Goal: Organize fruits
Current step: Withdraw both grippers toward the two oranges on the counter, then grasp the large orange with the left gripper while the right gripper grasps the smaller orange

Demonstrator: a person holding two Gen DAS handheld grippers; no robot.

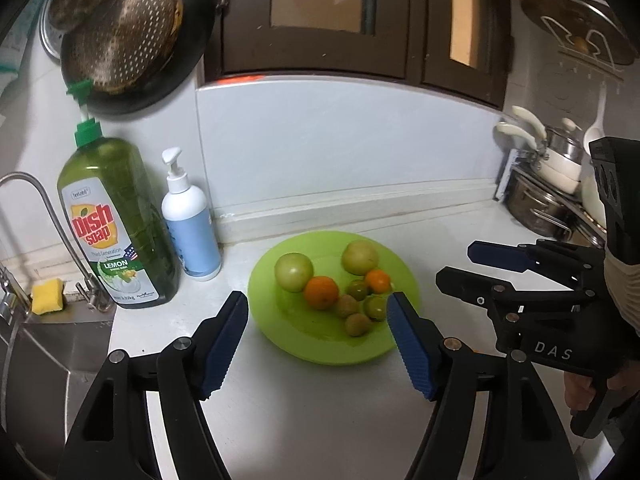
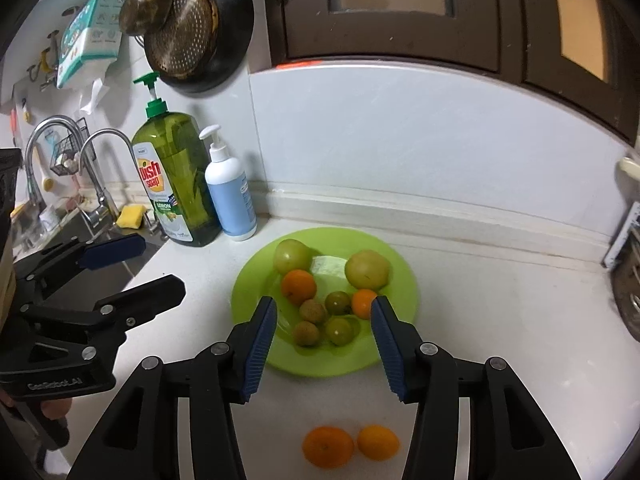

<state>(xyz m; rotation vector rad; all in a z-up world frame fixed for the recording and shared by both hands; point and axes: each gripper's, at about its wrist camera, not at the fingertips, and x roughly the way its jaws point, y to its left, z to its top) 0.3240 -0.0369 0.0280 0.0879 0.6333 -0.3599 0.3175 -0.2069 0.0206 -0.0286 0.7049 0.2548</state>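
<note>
**Sorting fruit off the plate: both grippers empty, mid-task**

Hovering on the near side of the green plate point(image 2: 248, 280), both grippers hold nothing. Right gripper point(image 2: 324, 350): jaws spread wide, pads framing the plate's near rim. Left gripper point(image 1: 318, 344): jaws likewise wide apart, nothing between them, just off the plate's near-left edge.

On the plate: two large green fruits point(image 2: 292, 255) point(image 2: 367, 269) at the far side; one orange point(image 2: 298, 287) left of centre, a smaller orange point(image 2: 363, 302) right of centre; two small green fruits point(image 2: 337, 302) point(image 2: 339, 330); two brownish rough-skinned ones point(image 2: 313, 311) point(image 2: 306, 333), possibly longans, hard to tell through the fisheye. The small pieces sit crowded and touching.

Off the plate, on the counter nearer than its rim: two oranges point(image 2: 328, 446) point(image 2: 378, 442), side by side.

Judgement: sorting by kind looks underway, with an orange group started on the counter and two oranges left on the plate. Next move likely needs one gripper lowered over a plate orange, jaws straddling it. The smaller orange touches its neighbours, so a pad could nudge them; the left orange has clearer access.

Soap bottle point(image 2: 176, 184) stands beyond the plate's far-left rim, out of the way.
</note>
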